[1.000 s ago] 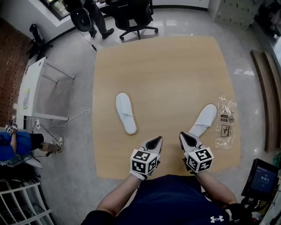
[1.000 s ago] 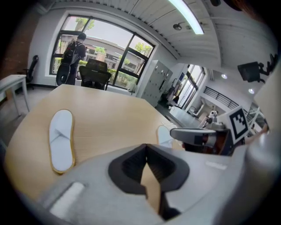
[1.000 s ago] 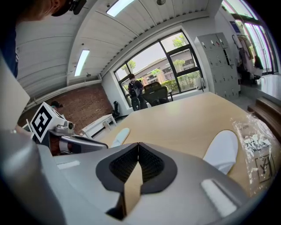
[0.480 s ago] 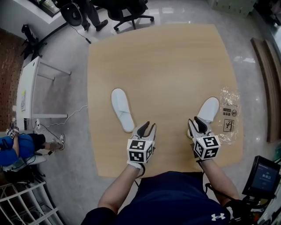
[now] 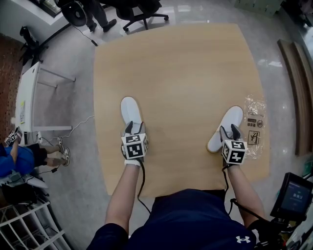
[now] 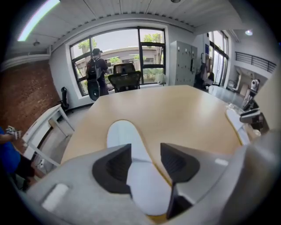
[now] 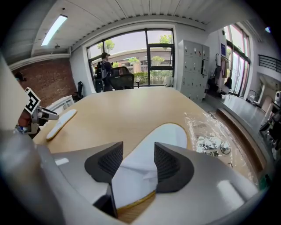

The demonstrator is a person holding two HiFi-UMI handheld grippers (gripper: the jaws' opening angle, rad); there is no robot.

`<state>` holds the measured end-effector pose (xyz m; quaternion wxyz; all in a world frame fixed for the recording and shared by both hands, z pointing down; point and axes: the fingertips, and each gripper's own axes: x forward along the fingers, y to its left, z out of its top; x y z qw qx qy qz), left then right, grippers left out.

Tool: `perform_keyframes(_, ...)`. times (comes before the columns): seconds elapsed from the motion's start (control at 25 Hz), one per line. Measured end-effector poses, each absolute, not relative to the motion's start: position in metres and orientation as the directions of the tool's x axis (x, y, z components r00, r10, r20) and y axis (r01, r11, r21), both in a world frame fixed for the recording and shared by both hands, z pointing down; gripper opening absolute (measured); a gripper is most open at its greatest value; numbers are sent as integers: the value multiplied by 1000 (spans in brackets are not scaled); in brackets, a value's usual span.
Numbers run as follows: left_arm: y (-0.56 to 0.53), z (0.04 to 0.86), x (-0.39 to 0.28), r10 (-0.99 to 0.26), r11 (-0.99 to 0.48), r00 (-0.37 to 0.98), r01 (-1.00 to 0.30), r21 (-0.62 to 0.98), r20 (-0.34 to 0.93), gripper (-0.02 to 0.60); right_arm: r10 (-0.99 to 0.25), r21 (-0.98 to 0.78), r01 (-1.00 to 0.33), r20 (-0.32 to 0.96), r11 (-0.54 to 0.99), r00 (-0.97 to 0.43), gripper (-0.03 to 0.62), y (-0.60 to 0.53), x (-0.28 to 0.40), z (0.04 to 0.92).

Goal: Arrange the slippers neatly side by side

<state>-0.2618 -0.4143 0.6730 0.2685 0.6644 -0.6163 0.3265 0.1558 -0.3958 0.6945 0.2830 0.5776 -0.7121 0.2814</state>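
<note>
Two white slippers lie far apart on the wooden table (image 5: 181,73). The left slipper (image 5: 130,108) (image 6: 122,135) points away from me, its rear part under my left gripper (image 5: 135,127) (image 6: 145,150). The right slipper (image 5: 231,119) (image 7: 170,134) lies slanted near the right edge, its lower end under my right gripper (image 5: 229,130) (image 7: 138,151). Both grippers' jaws are opening. Each straddles its slipper's toe cover, and the pads are not seen pressing on it. The right gripper view also shows the left slipper (image 7: 59,122) far off.
A crumpled clear plastic bag (image 5: 253,126) (image 7: 210,140) lies just right of the right slipper. A white desk (image 5: 29,97) and a seated person in blue (image 5: 14,161) are at the left. Office chairs (image 5: 142,10) stand beyond the table. A screen (image 5: 293,195) stands at the lower right.
Both grippers moved forward and apart from the table's near edge to the slippers. Their jaws went from shut to open, and each now straddles a slipper.
</note>
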Motion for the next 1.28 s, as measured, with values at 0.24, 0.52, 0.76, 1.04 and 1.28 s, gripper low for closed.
perform_keyframes(0.24,-432,702,-302,-611,-55,-78,-989,-140,788,262,-627,-70,-990,768,124,-133,232,-392,164,719)
perform_keyframes(0.52,-428,717,-296,-595,13,-31,-999,-29,803,218,-603,-96,-968,766,232,-221,219,-394,147,731)
perform_keyframes(0.76,-413,718,-265,-583,-46,28,-999,1,812,213,-586,-77,-939,763,336,-273,212,-392,128,732)
perform_keyframes(1.04,-390,723,-223,-556,-122,98,-992,36,825,213,-545,-59,-870,758,490,-359,209,-382,89,728)
perform_keyframes(1.28,-367,722,-181,-532,-137,169,-984,113,830,210,-499,-112,-823,747,557,-439,202,-372,62,730)
